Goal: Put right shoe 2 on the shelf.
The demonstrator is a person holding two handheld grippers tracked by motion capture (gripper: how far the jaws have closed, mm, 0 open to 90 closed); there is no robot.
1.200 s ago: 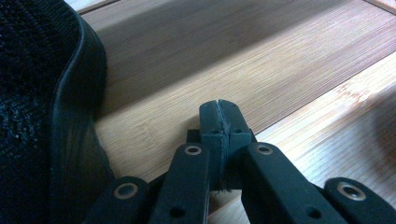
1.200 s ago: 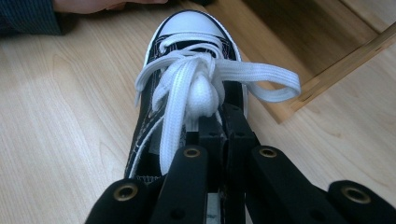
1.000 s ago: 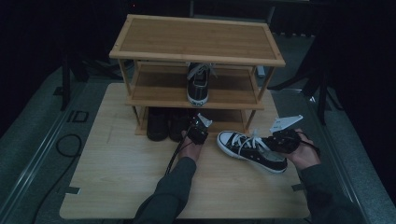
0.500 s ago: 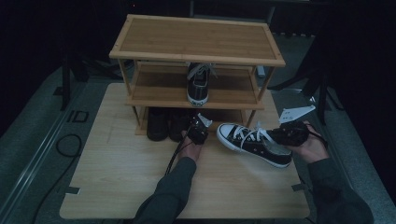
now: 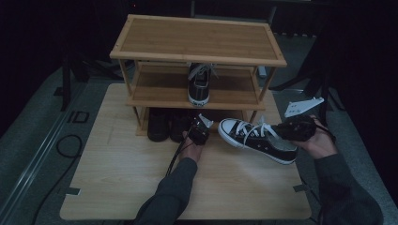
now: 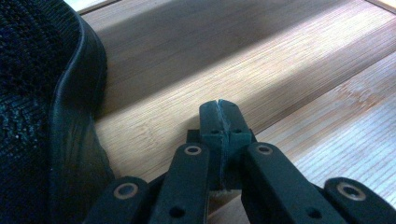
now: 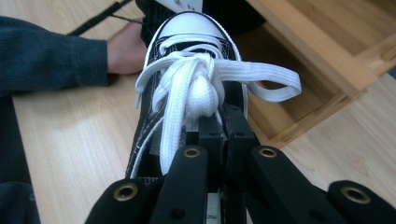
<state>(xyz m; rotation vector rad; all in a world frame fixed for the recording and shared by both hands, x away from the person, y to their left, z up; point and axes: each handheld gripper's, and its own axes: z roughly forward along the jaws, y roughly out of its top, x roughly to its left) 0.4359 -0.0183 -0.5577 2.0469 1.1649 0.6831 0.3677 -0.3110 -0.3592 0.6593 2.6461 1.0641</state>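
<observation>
A black-and-white sneaker [image 5: 257,137] with white laces hangs tilted above the table, toe towards the rack. My right gripper [image 5: 287,133] is shut on it from the heel side. In the right gripper view the jaws [image 7: 219,126] clamp the sneaker [image 7: 191,46] at its tongue, just behind the lace bow. My left gripper [image 5: 201,125] rests at the front of the rack's bottom shelf, shut with nothing in it. In the left gripper view its closed tips [image 6: 219,109] hover over bare wood beside a black shoe [image 6: 46,116].
A three-level wooden shoe rack [image 5: 197,40] stands at the back of the wooden table [image 5: 117,178]. A matching sneaker [image 5: 199,84] sits on the middle shelf. Two black shoes [image 5: 159,124] fill the left of the bottom shelf. A cable [image 5: 65,143] lies off the table's left.
My right gripper has lifted the sneaker off the table and carried it slightly right. The left gripper has stayed in place.
</observation>
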